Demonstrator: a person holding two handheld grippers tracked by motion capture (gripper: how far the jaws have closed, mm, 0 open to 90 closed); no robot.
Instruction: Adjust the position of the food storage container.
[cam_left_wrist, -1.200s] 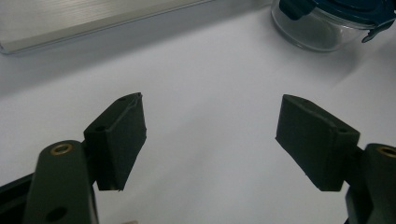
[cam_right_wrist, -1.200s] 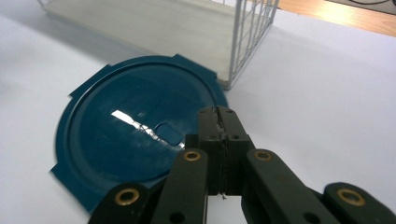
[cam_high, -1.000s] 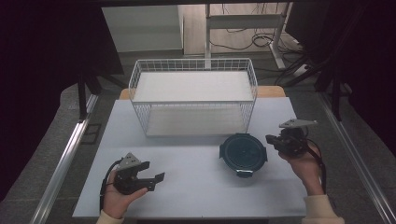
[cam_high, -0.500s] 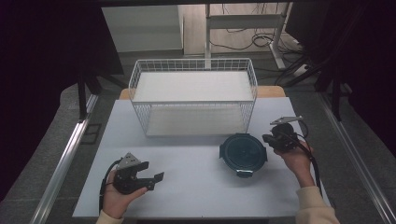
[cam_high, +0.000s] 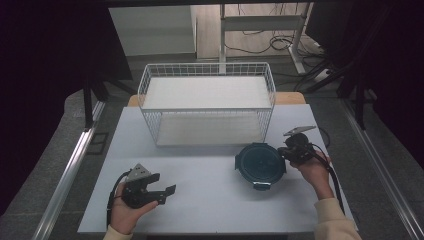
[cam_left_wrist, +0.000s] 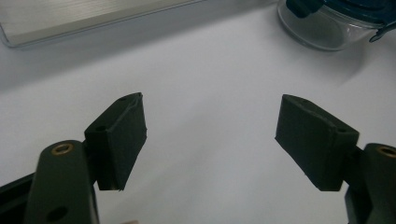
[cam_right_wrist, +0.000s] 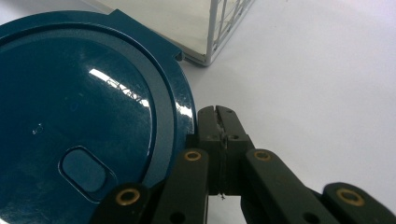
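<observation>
A round clear container with a dark teal lid (cam_high: 260, 164) sits on the white table at the right of centre. My right gripper (cam_high: 286, 152) is at its right edge. In the right gripper view the jaws are pressed together with nothing between them, and the right gripper (cam_right_wrist: 217, 116) has its tips against the rim of the lid (cam_right_wrist: 79, 107). My left gripper (cam_high: 163, 184) rests in a hand near the table's front left, open, pointing right. In the left gripper view the left gripper (cam_left_wrist: 210, 135) has bare table between its pads, and the container (cam_left_wrist: 327, 23) lies far ahead.
A white wire basket (cam_high: 207, 108) stands at the back middle of the table, its corner (cam_right_wrist: 215, 28) just beyond the lid. The table's front edge (cam_high: 210, 232) runs close under both hands. Dark floor and metal rails flank the table.
My right gripper has moved left and slightly down, from beside the container to touching the lid's right rim. The left gripper has stayed put and open.
</observation>
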